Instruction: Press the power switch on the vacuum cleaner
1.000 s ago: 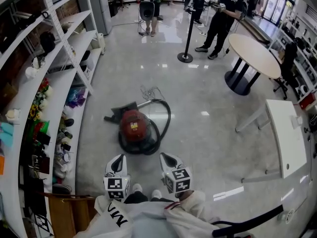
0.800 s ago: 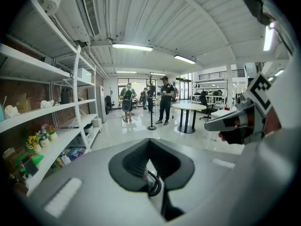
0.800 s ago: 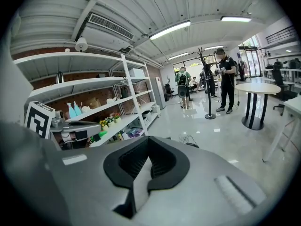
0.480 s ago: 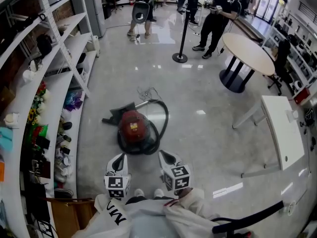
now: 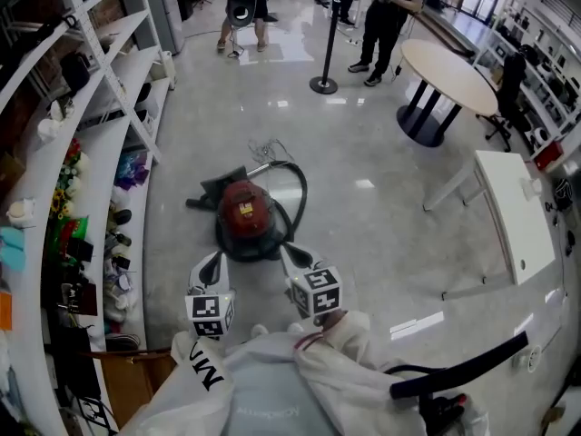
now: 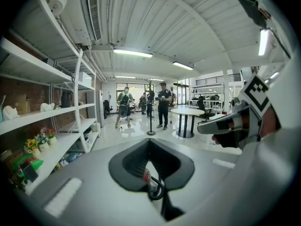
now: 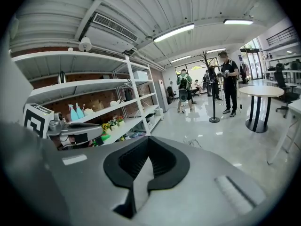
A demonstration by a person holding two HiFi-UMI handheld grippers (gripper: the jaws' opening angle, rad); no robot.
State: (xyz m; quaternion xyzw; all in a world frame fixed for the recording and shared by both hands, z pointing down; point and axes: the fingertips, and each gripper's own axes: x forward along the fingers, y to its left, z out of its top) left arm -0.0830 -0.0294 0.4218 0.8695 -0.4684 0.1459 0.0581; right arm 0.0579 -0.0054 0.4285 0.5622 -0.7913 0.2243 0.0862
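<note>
The left gripper (image 5: 214,256) and right gripper (image 5: 285,248) are hovering near a red vacuum cleaner (image 5: 243,211). Both have their jaws closed on nothing, probably to serve as blunt tips for pressing.

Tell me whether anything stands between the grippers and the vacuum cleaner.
Nothing visible does. The red vacuum cleaner sits on the floor just ahead of the left gripper and right gripper. Only its own black hose loops round it, close to the right gripper's tip.
</note>
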